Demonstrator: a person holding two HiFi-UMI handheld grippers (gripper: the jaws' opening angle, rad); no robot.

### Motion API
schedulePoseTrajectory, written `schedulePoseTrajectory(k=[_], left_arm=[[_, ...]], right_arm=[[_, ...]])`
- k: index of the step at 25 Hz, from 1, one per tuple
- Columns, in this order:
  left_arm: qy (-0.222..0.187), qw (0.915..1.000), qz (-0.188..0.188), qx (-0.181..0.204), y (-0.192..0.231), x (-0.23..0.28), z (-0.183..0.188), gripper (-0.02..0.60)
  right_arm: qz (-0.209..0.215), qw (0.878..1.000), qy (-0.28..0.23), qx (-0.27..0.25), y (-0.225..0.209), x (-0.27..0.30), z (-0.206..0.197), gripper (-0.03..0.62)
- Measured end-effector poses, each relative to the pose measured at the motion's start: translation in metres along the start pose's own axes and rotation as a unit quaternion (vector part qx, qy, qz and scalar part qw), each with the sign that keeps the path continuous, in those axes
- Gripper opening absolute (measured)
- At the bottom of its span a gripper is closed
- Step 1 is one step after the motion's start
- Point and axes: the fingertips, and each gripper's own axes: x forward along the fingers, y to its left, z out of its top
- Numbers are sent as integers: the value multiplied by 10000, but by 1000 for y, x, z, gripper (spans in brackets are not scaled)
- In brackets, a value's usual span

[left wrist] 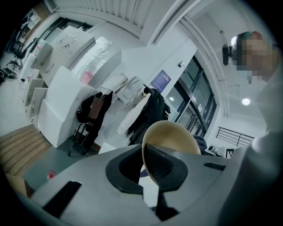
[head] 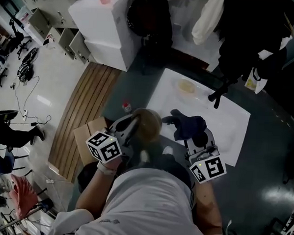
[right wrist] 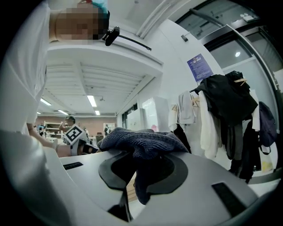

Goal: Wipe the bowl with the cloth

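Gripping bowl [head: 147, 123] by its rim with left gripper [head: 132, 127], jaws clenched, at frame centre; lifted and tilted, likely to expose the inside. Pinching bunched cloth [head: 190, 124] in right gripper [head: 195, 141], just right of bowl, seemingly ready to wipe; contact unclear.

The tan round bowl [left wrist: 170, 137] is held on edge, rim pinched by the left gripper [left wrist: 149, 170]; the dark blue knitted cloth [right wrist: 141, 141] is clamped, bunched, by the right gripper [right wrist: 138, 174].

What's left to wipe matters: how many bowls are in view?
2. One bowl is clamped in the left gripper; a second bowl lies on the white mat beyond the cloth. None seems hidden.
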Motion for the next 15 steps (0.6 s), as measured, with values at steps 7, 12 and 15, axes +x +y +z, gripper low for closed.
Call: schedulePoseTrajectory(k=[7,12,15], left_arm=[[192,9966,-483,-644,-7,48,2,18],[409,9942,-830,-550,-29,86,5,18],[480,9923,-1019,-521,-40,104,8,18]], right_arm=[[601,9978,-165,-205,-18,27,35,69],[980,9942,5,-449,-36,47,47,69],[1177,9899,149,-772,-43,56,51,69]])
